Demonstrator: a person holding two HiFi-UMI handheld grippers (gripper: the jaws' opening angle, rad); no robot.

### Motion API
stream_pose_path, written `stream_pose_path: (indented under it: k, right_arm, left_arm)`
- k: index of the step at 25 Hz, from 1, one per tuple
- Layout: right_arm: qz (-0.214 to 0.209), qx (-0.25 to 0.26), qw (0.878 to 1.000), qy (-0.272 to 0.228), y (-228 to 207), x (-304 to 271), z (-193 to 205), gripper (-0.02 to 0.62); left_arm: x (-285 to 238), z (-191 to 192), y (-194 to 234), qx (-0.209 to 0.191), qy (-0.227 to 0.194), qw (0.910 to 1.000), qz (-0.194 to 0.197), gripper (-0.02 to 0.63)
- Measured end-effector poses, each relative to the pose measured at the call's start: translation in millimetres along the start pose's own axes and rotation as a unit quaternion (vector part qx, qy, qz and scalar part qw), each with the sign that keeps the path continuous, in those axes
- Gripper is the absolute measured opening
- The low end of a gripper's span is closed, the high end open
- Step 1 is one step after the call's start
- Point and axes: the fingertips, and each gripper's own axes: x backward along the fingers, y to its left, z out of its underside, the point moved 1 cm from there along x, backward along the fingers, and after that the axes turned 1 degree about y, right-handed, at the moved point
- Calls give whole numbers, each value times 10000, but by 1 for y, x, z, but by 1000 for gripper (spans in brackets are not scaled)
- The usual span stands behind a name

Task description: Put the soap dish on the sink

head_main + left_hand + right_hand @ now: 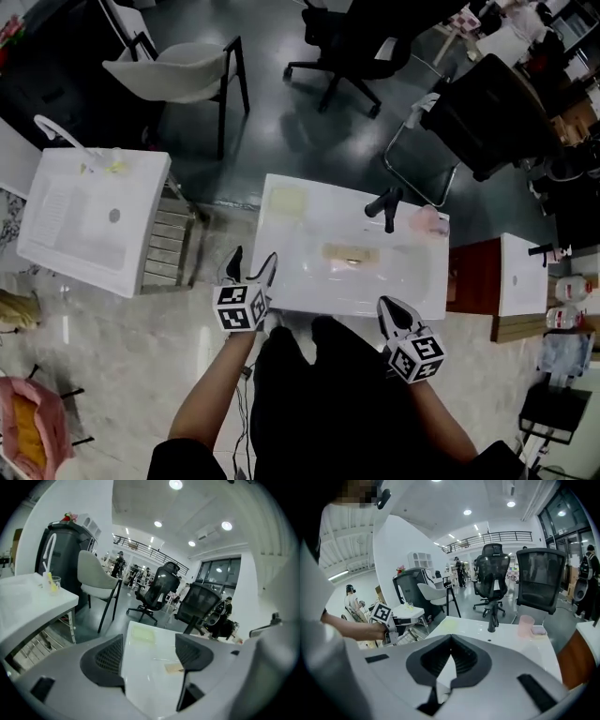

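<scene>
- Left tool (pixel 251 264) hovers at the sink's (pixel 309 298) 7 o'clock edge. Its jaws are spread wide with nothing between them, only white sink top showing through the gap.
- Right tool (pixel 391 307) sits over at the 5 o'clock edge. Its jaws are pressed together at the tips and it is carrying nothing.
- The soap dish (pixel 289 201), a pale green flat rectangle, lies on the sink's rim at the 11 o'clock corner. It is well apart from both tools and dead ahead in the left gripper view.
- A black faucet (pixel 386 204) stands at 1 o'clock on the rim.
- A pink cup (pixel 424 218) stands just beside the faucet at 2 o'clock. A small lilac thing (pixel 538 630) is next to the cup, and I can't tell whether they touch.
- A flat tan piece (pixel 351 255) lies in the middle of the basin.
- A second white sink (pixel 89 216) stands off at 9 o'clock, and a white chair (pixel 178 70) is up at 11 o'clock on the dark floor.
</scene>
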Motion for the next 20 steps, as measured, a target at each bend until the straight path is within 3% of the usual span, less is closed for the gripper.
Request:
stream_pose_path:
  k: [5, 7, 8, 11, 14, 20]
  right_arm:
    - [-102, 262, 9995, -160, 15, -1, -9, -2]
    - [-168, 369, 9988, -271, 21, 1, -15, -2]
    - [-208, 391, 9985, -319, 22, 3, -16, -2]
    - [-314, 413, 9977, -432, 22, 12, -14, -2]
    - [-371, 359, 9972, -546, 19, 27, -7, -2]
    - [-335, 145, 9952, -904, 0, 76, 11, -2]
  left_arm:
    - [54, 3, -22, 360, -434, 9979, 317, 264]
    - [74, -4, -32, 335, -653, 9964, 416, 184]
    - [84, -7, -40, 289, -766, 9955, 474, 139]
    - [110, -12, -72, 3, -991, 9932, 618, 113]
    - [129, -6, -105, -273, -1020, 9921, 673, 46]
    - [155, 14, -172, -682, -1143, 9887, 685, 40]
